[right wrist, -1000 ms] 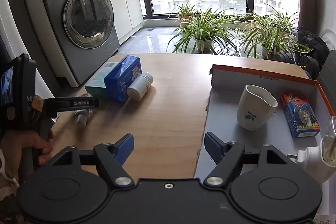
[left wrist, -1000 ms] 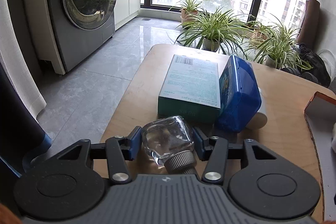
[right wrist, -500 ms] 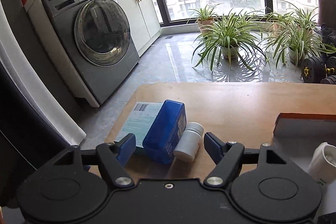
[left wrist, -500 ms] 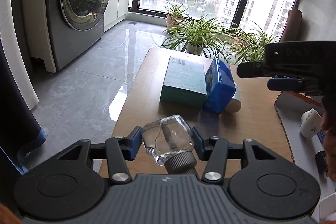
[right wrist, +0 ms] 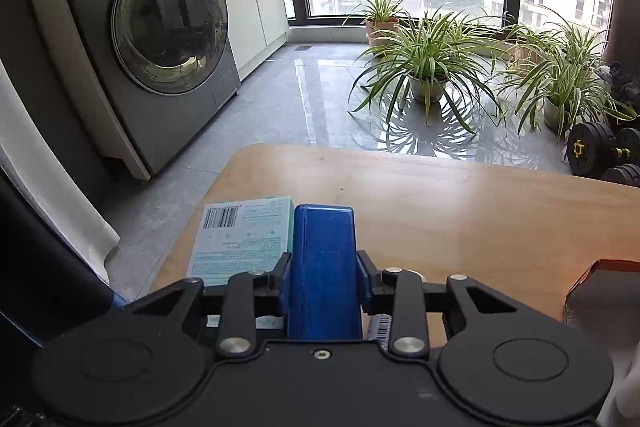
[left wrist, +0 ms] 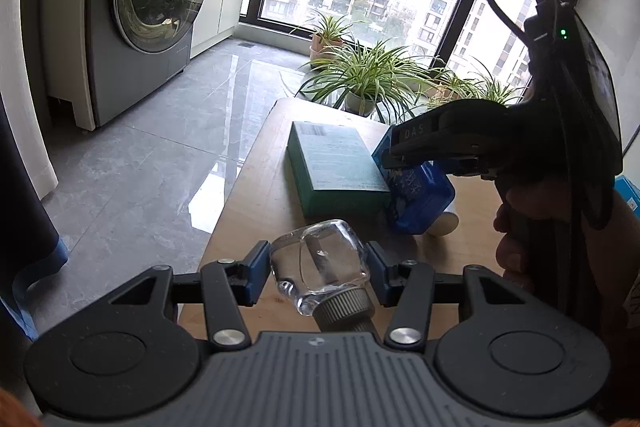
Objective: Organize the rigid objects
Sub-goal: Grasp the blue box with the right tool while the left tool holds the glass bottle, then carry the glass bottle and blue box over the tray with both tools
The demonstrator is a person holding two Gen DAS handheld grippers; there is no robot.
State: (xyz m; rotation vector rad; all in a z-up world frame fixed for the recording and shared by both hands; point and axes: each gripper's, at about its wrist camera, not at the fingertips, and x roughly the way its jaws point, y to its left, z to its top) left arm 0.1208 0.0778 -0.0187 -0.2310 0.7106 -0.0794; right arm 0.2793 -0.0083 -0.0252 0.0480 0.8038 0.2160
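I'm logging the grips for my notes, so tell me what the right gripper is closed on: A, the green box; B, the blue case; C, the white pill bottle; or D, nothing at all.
B: in the right wrist view the right gripper has both blue pads pressed against the sides of the blue case, while the green box lies flat beside it on the table.

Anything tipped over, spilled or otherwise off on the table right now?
Nothing spilled or damaged. The small white plastic bottle lies on its side against the blue plastic case. The left gripper holds a clear glass bottle sideways.
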